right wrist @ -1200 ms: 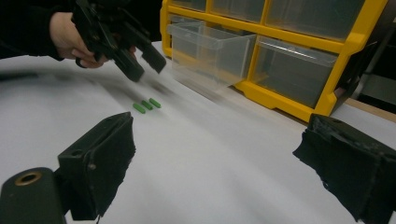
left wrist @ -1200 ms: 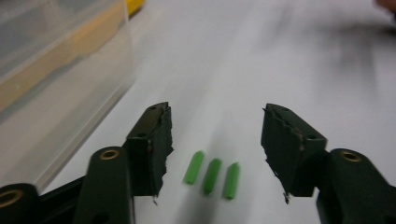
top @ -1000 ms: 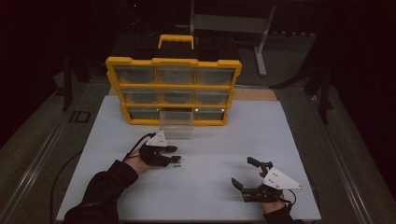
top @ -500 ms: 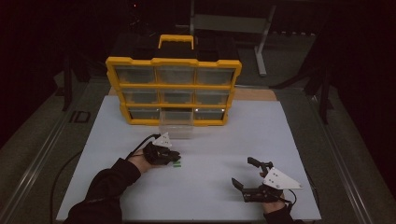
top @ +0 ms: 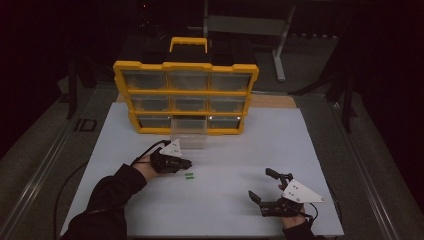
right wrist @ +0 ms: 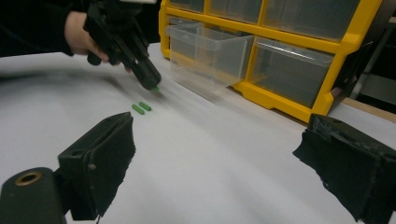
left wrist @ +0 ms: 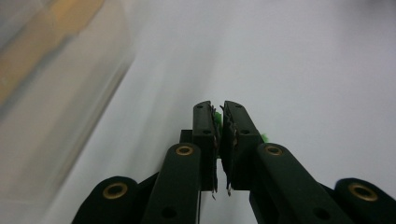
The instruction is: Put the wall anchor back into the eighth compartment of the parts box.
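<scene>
**Left tongs pinching a small green piece on the desk**

Nearest the person, the right tongs (top: 264, 192) are resting low over the white desk (top: 240, 150) with their jaws standing wide and nothing between them. Farther in and to the left, the left tongs (top: 187, 163) are pointing across the desk top, and their jaws have just been closing; a small green piece (left wrist: 216, 119) is sitting pinched between the pads, only a sliver of it peeking out at the tips. Just beside those tips, two more green pieces (top: 189, 175) are lying side by side on the bare desk. Beyond them a clear drawer (top: 188, 132) is standing pulled out from the bottom row of a yellow drawer cabinet (top: 186, 95), which is sitting upright at the far edge of the desk, its other drawers pushed in.
</scene>
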Motion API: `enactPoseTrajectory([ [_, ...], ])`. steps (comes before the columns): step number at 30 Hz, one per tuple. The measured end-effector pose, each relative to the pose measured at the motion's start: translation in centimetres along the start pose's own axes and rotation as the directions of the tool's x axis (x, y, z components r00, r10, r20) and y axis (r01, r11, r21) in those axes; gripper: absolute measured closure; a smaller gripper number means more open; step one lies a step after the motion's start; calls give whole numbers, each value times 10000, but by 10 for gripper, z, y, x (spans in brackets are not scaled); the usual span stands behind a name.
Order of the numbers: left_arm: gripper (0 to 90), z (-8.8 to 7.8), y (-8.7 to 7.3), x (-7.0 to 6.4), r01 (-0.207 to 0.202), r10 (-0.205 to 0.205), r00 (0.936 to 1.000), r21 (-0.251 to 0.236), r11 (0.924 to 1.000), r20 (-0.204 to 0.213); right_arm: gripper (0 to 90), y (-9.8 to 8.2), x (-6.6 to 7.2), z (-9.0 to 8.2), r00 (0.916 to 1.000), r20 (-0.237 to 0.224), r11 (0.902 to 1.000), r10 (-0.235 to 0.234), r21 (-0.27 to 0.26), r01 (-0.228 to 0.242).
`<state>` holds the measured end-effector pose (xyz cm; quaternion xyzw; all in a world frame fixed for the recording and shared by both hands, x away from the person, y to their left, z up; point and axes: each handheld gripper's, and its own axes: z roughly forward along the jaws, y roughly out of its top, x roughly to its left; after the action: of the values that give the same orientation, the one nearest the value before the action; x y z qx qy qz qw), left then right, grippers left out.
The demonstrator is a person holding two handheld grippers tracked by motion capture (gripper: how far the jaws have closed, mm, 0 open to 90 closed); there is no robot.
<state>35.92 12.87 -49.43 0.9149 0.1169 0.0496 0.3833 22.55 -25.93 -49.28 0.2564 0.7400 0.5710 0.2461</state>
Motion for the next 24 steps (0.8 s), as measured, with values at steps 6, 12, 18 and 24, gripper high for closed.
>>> enactPoseTrajectory([
  [6,842,-17,13,-1,-554,545,9979,272,9981,349,92,0,0,0,10000,14,10000,-5,2,5],
  [12,842,-36,28,4,-486,476,9977,204,9986,488,92,0,0,0,10000,15,10000,5,-33,-5],
  [18,842,-59,45,10,-448,445,9970,30,9990,640,92,0,0,-1,10000,26,10000,-18,-81,19],
  [24,842,-81,65,18,-515,525,9972,-205,9985,524,92,1,0,-1,9999,103,9998,-127,-149,128],
])
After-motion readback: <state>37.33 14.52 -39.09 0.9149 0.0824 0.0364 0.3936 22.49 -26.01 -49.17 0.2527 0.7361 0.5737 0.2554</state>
